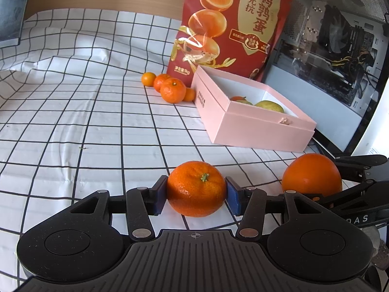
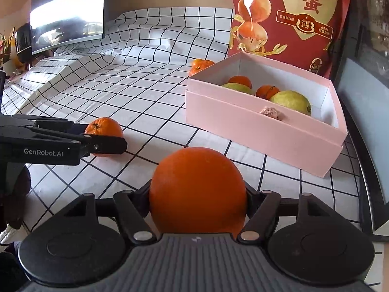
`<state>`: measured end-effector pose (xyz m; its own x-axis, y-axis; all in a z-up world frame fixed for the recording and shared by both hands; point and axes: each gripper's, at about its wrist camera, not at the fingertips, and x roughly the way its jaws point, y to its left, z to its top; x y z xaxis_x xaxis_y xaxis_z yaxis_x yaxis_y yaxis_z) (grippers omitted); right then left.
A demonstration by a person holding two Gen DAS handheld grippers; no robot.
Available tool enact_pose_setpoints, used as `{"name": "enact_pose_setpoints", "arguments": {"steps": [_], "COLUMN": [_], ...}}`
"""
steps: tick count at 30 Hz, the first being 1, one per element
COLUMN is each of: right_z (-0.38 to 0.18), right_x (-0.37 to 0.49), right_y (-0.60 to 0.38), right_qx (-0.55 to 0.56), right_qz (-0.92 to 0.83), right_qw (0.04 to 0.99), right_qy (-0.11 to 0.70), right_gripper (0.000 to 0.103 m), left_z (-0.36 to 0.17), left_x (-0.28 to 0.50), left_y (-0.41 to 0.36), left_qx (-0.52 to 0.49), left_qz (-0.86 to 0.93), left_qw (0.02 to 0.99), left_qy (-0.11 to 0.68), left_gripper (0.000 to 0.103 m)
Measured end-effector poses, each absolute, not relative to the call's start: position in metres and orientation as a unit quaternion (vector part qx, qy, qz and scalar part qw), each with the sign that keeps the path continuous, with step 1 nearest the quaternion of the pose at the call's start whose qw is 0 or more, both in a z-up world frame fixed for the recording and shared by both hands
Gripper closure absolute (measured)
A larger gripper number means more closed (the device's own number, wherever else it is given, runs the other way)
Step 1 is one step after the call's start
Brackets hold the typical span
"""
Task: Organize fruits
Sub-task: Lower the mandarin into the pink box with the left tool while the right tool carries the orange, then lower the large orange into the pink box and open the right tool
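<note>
My left gripper (image 1: pixel 196 192) is shut on a mandarin (image 1: pixel 196 188) with a green stem, resting on the checked cloth; it also shows in the right wrist view (image 2: pixel 104 127). My right gripper (image 2: pixel 198 194) is shut on a large smooth orange (image 2: pixel 197 189), seen in the left wrist view (image 1: pixel 312 174) to the right of the mandarin. A pink box (image 2: pixel 262 131) stands ahead and right, holding two green-yellow fruits (image 2: pixel 291 101) and two mandarins (image 2: pixel 267 91). The box also shows in the left wrist view (image 1: pixel 255 129).
Several loose mandarins (image 1: pixel 171 90) lie left of the box. A red snack bag (image 1: pixel 231 24) stands behind it. A computer case (image 1: pixel 335 56) is at the right, a monitor (image 2: pixel 68 12) at the far left. The checked cloth (image 1: pixel 85 112) covers the table.
</note>
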<state>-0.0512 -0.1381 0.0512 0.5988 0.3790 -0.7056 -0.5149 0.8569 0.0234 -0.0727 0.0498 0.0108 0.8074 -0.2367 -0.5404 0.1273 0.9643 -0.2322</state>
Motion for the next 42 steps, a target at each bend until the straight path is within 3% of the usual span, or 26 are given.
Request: {"name": "enact_pose_setpoints", "arguments": {"steps": [7,13,17,21,33,42], "right_z": [0.071,0.152,0.209,0.238,0.221,0.209], "right_x": [-0.046,-0.032,0.004,0.042,0.095,0.107], "right_y": [-0.154,-0.160,-0.153,-0.148,-0.134,-0.145], "right_qx": [-0.070,-0.078,-0.076,-0.081,-0.071,-0.049], "right_qz": [0.224,0.200,0.154,0.111,0.076,0.075], "right_qw": [0.899,0.930,0.945,0.951,0.940,0.933], "right_qy": [0.370,0.297,0.279,0.278,0.325,0.349], "right_gripper": [0.033,0.033,0.033,0.033,0.033,0.033], "left_z": [0.028,0.094,0.115,0.104,0.060,0.075], "left_x": [-0.068,-0.016,0.048,0.102,0.147,0.106], "left_y": [0.039,0.011,-0.014,-0.029,-0.048,0.016], "left_qx": [-0.080,-0.053,-0.054,-0.074,-0.063,-0.176], "left_qz": [-0.121,-0.178,-0.182,-0.192,-0.210,-0.230], "left_qw": [0.950,0.953,0.942,0.921,0.895,0.915], "left_qy": [0.278,0.241,0.279,0.332,0.388,0.280], "left_gripper": [0.048,0.048,0.048,0.048,0.048,0.049]}}
